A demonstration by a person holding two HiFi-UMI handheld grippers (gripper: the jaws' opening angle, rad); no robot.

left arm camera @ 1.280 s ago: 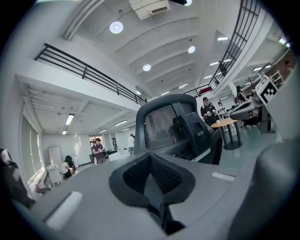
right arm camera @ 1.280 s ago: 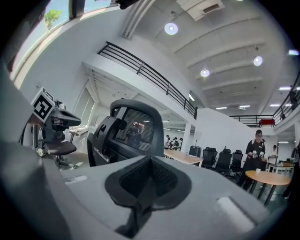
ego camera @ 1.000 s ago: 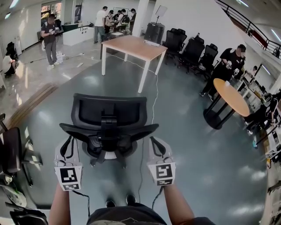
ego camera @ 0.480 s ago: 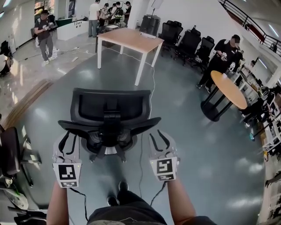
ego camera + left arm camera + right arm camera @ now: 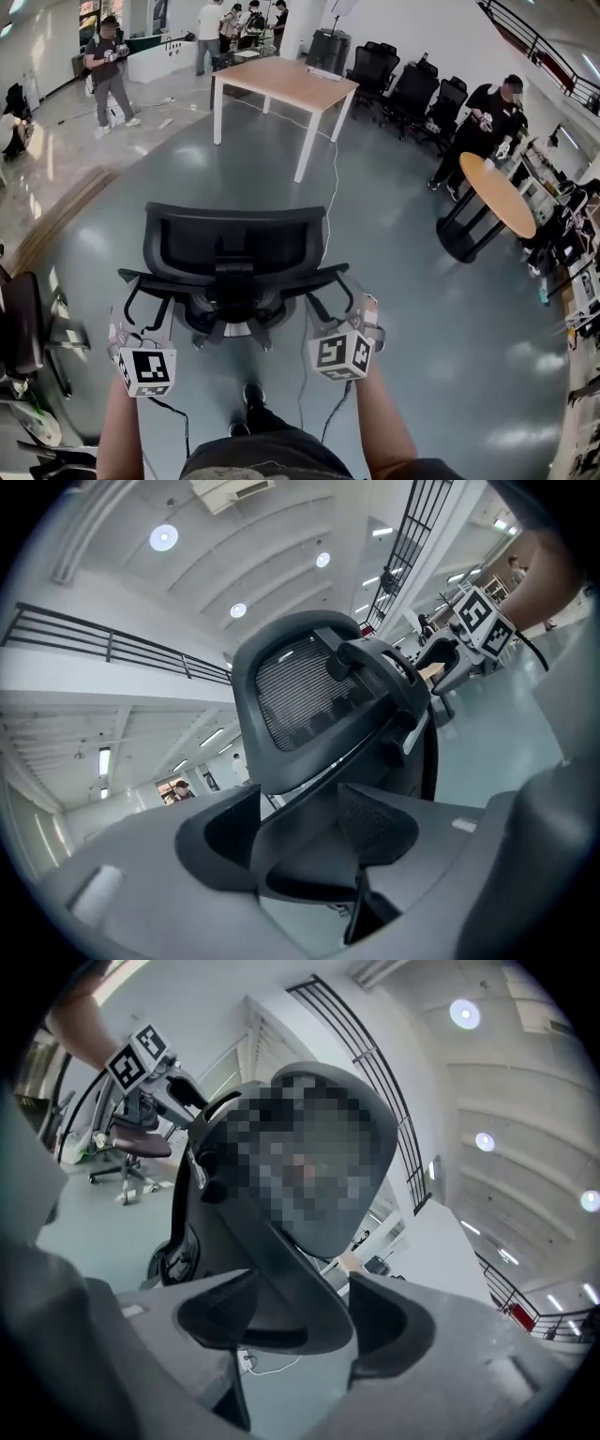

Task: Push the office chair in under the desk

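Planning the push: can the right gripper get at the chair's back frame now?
Likely yes: the right gripper has its jaws, just opened, either side of a back bar of the office chair, nothing else between.

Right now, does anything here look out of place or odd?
The office chair stands alone on open floor, well away from the wooden desk. A white cable trails across the floor from the desk toward it.

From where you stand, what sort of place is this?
Likely a big open office or workshop hall: a wooden desk, a row of black office chairs and a round table.
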